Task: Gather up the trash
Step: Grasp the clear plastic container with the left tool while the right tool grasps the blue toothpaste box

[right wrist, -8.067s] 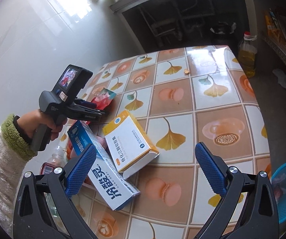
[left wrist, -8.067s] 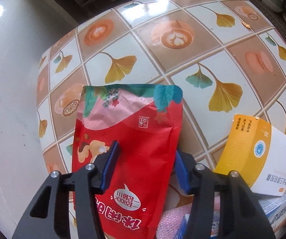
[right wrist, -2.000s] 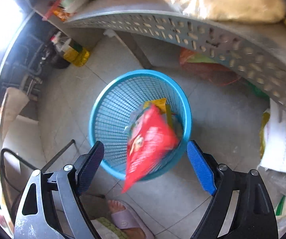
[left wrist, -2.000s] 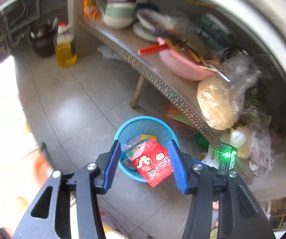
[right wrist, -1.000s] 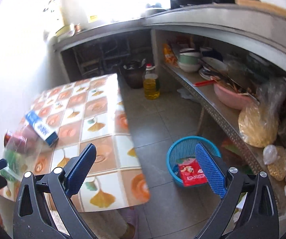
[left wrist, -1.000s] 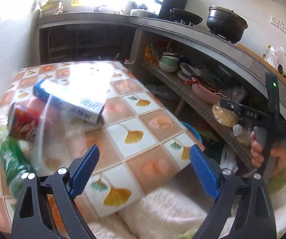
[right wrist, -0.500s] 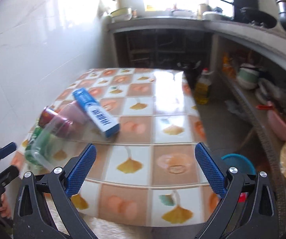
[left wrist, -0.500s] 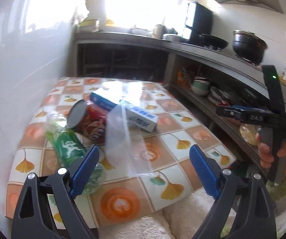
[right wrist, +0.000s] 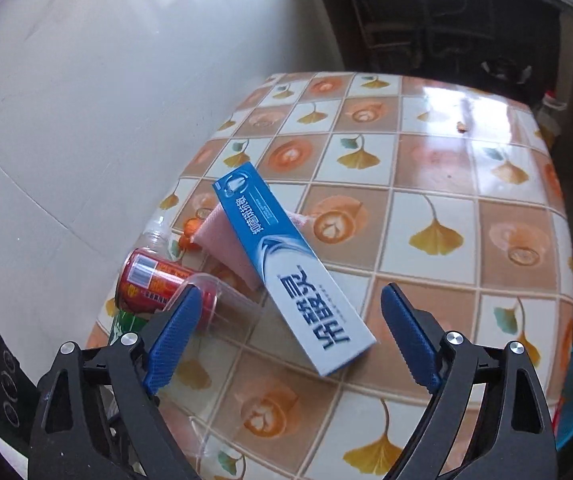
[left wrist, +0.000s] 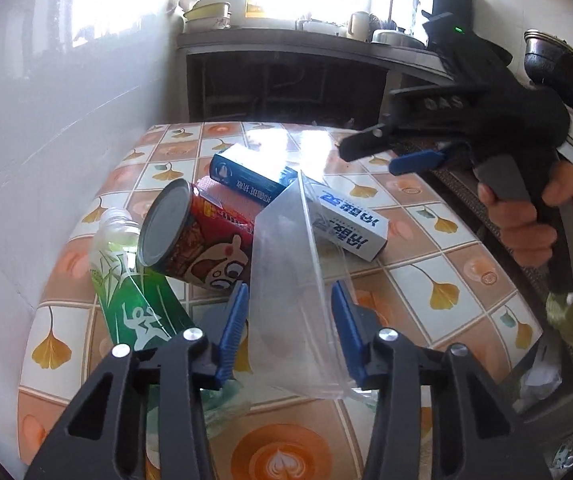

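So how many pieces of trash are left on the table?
5, maybe more hidden: clear plastic cup between the left tool's closing jaws, red can, green bottle, blue toothpaste box over a pink sponge.

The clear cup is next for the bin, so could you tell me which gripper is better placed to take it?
Left. The left gripper already straddles the clear cup and its jaws are closing on it. The right gripper faces the toothpaste box, with nothing between its closing jaws.

Trash cluster (right wrist: 222,264) crowds wall-side table (right wrist: 438,184) corner; far and right tiles bare, open for approach.
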`<state>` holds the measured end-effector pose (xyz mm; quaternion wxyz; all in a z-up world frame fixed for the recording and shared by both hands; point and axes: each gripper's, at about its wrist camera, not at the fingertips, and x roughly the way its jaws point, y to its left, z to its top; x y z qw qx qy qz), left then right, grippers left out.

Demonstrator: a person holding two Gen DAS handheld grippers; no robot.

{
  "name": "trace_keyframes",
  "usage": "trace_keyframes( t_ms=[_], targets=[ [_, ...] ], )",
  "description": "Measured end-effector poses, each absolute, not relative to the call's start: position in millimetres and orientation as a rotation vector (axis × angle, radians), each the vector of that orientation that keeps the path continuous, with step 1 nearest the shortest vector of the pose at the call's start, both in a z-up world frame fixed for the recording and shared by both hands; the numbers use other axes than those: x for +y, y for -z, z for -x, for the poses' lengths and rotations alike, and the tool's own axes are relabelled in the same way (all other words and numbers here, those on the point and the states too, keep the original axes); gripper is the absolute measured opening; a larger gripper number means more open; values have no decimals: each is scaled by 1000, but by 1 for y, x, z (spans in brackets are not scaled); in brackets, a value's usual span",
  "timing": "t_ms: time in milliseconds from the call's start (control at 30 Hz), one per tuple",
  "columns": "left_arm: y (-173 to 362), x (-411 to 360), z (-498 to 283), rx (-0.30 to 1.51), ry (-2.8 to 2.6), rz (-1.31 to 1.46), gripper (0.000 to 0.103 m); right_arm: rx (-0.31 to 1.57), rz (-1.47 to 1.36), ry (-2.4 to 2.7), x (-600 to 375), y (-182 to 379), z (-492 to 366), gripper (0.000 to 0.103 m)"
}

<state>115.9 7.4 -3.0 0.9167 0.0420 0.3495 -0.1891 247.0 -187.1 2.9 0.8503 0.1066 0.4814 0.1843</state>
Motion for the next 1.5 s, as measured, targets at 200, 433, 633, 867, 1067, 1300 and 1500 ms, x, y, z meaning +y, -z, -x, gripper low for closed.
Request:
trace_keyframes(
  t_ms=[200,433,633,867,1067,1300,1500],
  targets=[
    [12,1,-123,745,347,-150,25,1142,-124,-457,-154,27,-301,84],
    [16,3,-127,759,337,-155,8,1230,-35,-498,-135,54,-328,71],
    [15,-2,-124,760,352,-151,6,1229,-59,-453,-150,56,-328,53],
    [11,-10,-115,762,378,-133,6,1160,-174,-297,-218,32,-294,52],
    [10,-26,-107,755,405,-150,6,1098,-318,-159,-288,20,-226,52],
    [8,-42,-99,742,421,-194,6,1047,-445,-84,-319,31,-155,52],
    [8,-47,-98,730,420,-210,6,1020,-494,-32,-317,42,-118,52]
  ],
)
